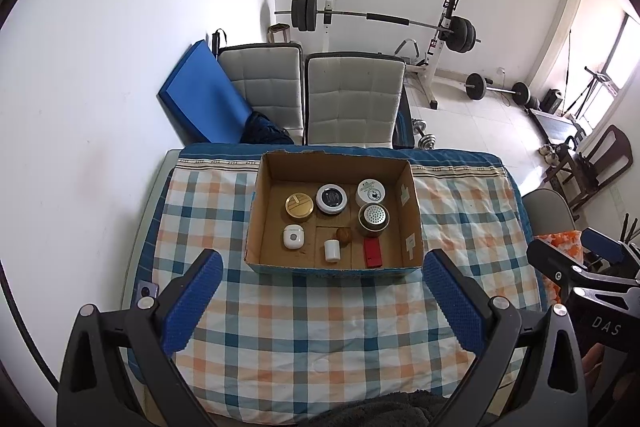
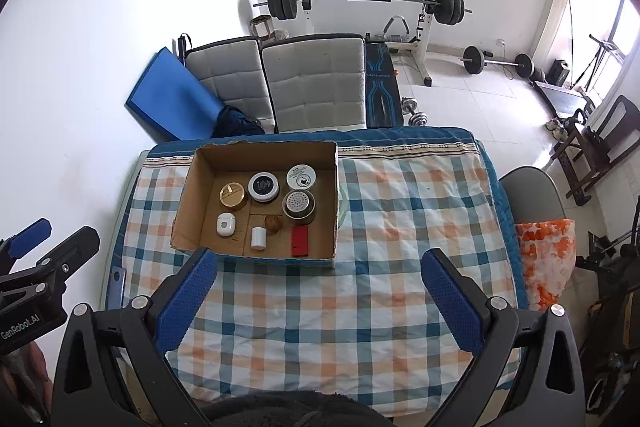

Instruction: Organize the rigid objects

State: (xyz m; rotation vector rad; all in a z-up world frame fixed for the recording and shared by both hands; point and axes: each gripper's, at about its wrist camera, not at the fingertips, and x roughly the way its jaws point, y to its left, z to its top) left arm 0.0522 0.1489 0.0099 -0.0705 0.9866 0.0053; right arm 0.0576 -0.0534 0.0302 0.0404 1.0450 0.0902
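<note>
At mid-frame in the left wrist view, an open cardboard box (image 1: 334, 215) sits on the checked cloth (image 1: 320, 315) of the worktop, its far wall close to the worktop's back edge and its near wall just above the fingertips. Inside stand a gold-lidded tin (image 1: 299, 205), a black-and-white jar (image 1: 331, 198), a white printed tin (image 1: 370, 191), a perforated-lid tin (image 1: 373, 217), a white case (image 1: 293, 237), a white cylinder (image 1: 332, 250), a brown ball (image 1: 344, 235) and a red block (image 1: 372, 252), mostly apart from the walls. The left tool (image 1: 323, 267) is spread wide with nothing between its blue pads, one pad low left and one low right of the box. Bare cloth fills the lower centre of the frame and both sides of the box. The right tool (image 1: 576, 267) shows at the right edge, off the worktop's side. Two padded chairs (image 1: 312, 95) stand against the far edge.

Toward the upper left of centre in the right wrist view, the box (image 2: 256, 195) lies closer to the worktop's left edge. The right tool (image 2: 319, 265) is likewise wide apart and holds nothing; its left pad overlaps the box's near left corner in the picture, though whether they touch is unclear. A broad stretch of cloth (image 2: 408, 219) runs right of the box to the worktop's right edge. The left tool (image 2: 48, 251) appears at the left edge, beyond the worktop. A barbell rack (image 2: 364, 1) stands along the back wall.
</note>
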